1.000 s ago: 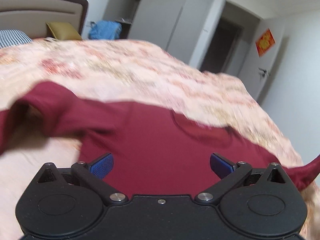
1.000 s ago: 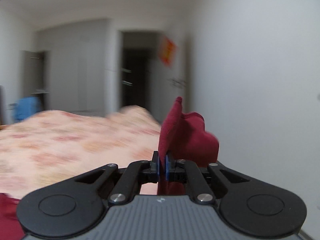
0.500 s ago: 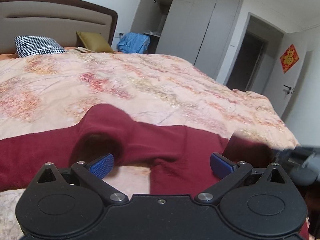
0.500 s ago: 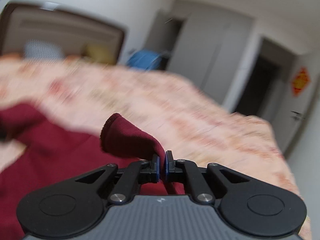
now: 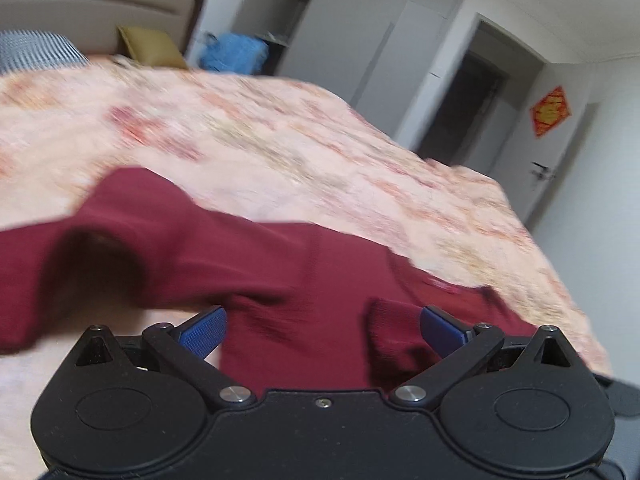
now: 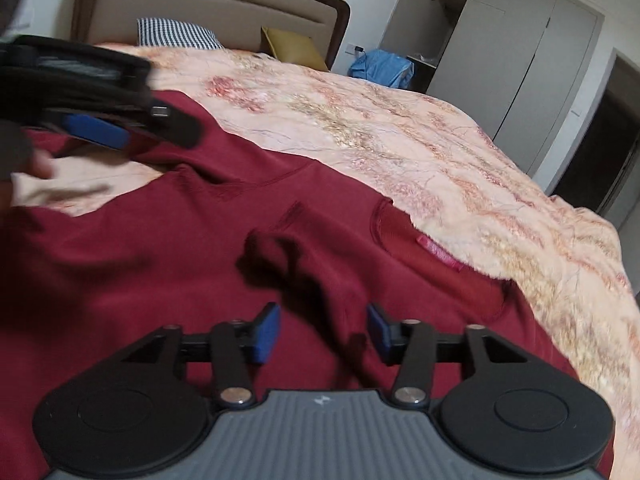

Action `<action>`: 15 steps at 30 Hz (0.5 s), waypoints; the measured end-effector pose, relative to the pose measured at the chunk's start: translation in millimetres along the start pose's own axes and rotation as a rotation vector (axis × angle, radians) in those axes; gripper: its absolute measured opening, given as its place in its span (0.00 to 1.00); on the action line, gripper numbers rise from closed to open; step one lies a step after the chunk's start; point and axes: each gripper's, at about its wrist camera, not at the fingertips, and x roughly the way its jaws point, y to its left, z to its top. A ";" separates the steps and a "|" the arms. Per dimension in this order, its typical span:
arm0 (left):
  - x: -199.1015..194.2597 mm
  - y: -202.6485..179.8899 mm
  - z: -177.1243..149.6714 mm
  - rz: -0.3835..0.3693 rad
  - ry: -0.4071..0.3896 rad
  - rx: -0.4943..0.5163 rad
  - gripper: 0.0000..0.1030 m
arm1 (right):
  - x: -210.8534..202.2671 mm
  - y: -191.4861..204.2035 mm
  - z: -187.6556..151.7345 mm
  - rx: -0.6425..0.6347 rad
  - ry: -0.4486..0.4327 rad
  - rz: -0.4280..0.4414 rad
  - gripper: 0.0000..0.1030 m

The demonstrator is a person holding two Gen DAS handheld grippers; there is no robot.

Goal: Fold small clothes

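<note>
Left wrist view first, and it's pretty blurry. The left gripper (image 5: 322, 330) has its blue pads spread wide with nothing pinched, hovering over the dark red long-sleeved knit top (image 5: 280, 272), which lies flat on the peach floral quilted bedspread (image 5: 280, 152). One sleeve trails off toward 9 o'clock, and the neckline sits around 3 o'clock. Up at 11 o'clock there's a mustard-yellow cushion (image 5: 150, 46) against the headboard.

Right wrist view is sharper. The right gripper (image 6: 322, 334) has just been opening; its jaws stand apart, and the sleeve end (image 6: 280, 256) lies loose on the top's body just past the pads at 12 o'clock, not clamped. The red top (image 6: 160, 264) fills the lower left, collar at 2 o'clock. The left gripper (image 6: 96, 130) shows at 10 o'clock, open too, above the shoulder area. A blue bundle of cloth (image 6: 380, 68) sits by the wardrobe at 1 o'clock.
</note>
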 end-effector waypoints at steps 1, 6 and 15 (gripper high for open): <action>6.5 -2.5 0.7 -0.030 0.031 -0.014 0.99 | -9.3 -3.9 -6.4 0.022 -0.011 0.006 0.69; 33.8 -15.4 -0.5 -0.151 0.197 -0.108 0.99 | -51.3 -26.9 -39.0 0.119 -0.044 -0.057 0.84; 85.8 -29.5 -0.8 -0.142 0.294 -0.459 0.90 | -97.9 -46.4 -96.3 0.278 -0.029 -0.156 0.88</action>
